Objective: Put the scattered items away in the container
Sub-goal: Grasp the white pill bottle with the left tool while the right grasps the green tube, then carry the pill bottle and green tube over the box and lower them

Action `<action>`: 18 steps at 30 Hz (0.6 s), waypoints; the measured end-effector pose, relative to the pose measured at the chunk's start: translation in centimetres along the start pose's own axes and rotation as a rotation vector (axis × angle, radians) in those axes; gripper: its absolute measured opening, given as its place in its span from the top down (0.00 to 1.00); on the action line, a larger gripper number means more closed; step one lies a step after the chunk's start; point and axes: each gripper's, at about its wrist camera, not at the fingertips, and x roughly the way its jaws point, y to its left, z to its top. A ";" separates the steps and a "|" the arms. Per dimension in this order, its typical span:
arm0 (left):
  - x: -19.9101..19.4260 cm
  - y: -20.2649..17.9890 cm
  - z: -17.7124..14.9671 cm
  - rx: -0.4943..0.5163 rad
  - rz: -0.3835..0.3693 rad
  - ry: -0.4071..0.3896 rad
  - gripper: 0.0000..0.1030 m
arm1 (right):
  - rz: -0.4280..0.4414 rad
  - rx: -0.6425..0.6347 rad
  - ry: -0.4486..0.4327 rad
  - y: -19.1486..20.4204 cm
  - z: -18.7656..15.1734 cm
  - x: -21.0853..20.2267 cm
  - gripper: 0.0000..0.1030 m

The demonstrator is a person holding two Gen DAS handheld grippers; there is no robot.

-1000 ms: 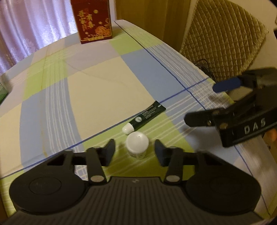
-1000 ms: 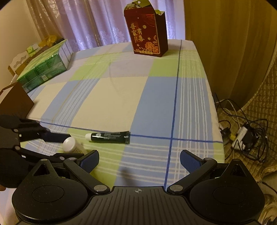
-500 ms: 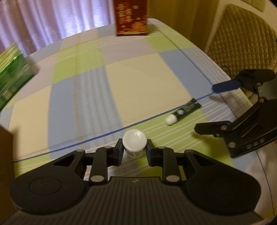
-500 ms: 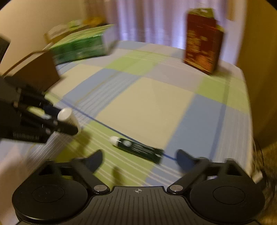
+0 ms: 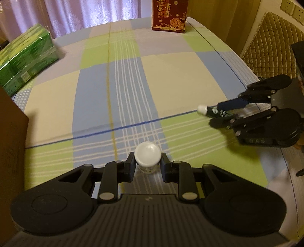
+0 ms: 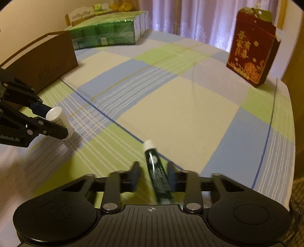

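A small white-capped jar [image 5: 147, 157] sits clamped between the fingers of my left gripper [image 5: 147, 166], low over the checked tablecloth [image 5: 133, 85]. In the right wrist view the same jar [image 6: 58, 119] shows at the left, tilted in the left gripper [image 6: 55, 123]. A dark green tube with a white cap [image 6: 156, 174] lies between the narrowed fingers of my right gripper [image 6: 153, 174], cap pointing forward. From the left wrist view the tube [image 5: 214, 112] is pinched in the right gripper [image 5: 226, 113]. The brown cardboard box [image 6: 43, 57] stands at the left.
A green wrapped package [image 6: 106, 36] lies behind the cardboard box [image 5: 11, 142]. A red gift box [image 5: 169, 15] stands at the far edge of the table. A quilted chair [image 5: 271, 47] is beyond the table's right edge.
My left gripper closed on the white jar and swung left with it. My right gripper moved onto the green tube and closed around it.
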 end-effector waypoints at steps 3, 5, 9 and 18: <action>-0.1 0.1 -0.5 -0.006 -0.001 0.011 0.79 | -0.003 0.018 0.013 0.9 -0.6 -0.5 0.80; -0.3 0.1 -1.0 -0.010 -0.005 0.015 0.79 | -0.005 0.033 0.020 1.9 -1.3 -1.0 0.80; -0.8 0.1 -2.0 -0.022 -0.013 0.027 0.79 | 0.010 0.068 0.035 3.8 -2.7 -1.9 0.80; -2.0 0.1 -3.3 -0.034 -0.006 0.025 0.79 | 0.071 0.157 0.080 6.6 -4.5 -3.8 0.80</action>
